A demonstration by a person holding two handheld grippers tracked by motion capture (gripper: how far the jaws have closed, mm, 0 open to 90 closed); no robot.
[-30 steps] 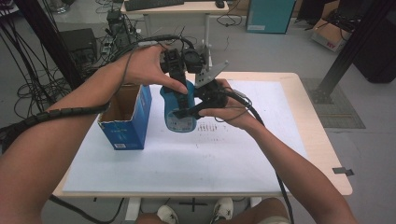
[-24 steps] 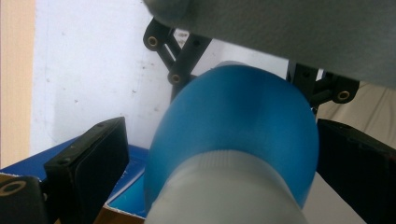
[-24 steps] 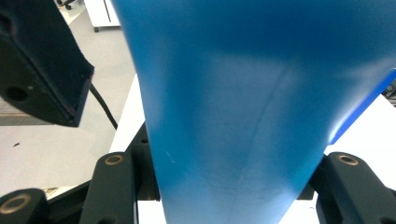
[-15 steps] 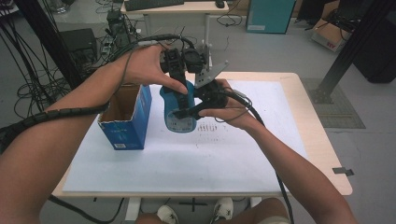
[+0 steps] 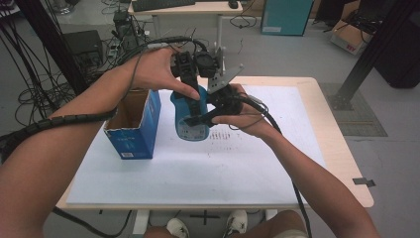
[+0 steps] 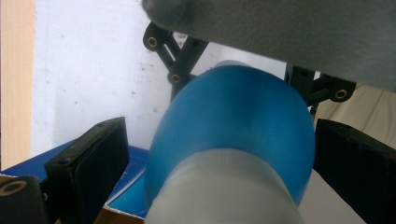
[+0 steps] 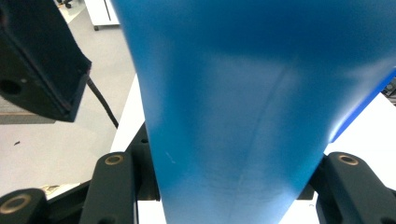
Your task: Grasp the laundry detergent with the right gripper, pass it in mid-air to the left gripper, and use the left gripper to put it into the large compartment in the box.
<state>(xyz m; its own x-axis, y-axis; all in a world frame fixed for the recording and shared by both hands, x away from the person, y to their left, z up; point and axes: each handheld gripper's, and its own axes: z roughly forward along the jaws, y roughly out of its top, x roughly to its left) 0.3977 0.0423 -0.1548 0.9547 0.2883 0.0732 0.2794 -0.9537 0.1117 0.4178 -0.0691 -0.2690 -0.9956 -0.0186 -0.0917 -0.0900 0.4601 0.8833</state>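
A blue bottle-like object (image 5: 190,124) with a pale label end hangs above the white sheet, just right of the open blue box (image 5: 133,131). My right gripper (image 5: 197,113) comes in from the right and is shut on its blue body (image 7: 243,102), with a jaw on each side (image 7: 233,186). My left gripper (image 5: 190,93) points down over the object's top. Its jaws straddle the rounded blue body (image 6: 233,121): the right pad sits against it, while the left pad (image 6: 91,158) stands a little apart, so this gripper (image 6: 219,161) is open.
The white sheet (image 5: 223,173) covers most of the wooden table (image 5: 341,163). The blue cardboard box stands open near the left edge. Cables trail from both grippers. Beyond the table are a desk, boxes and tangled wires on the floor.
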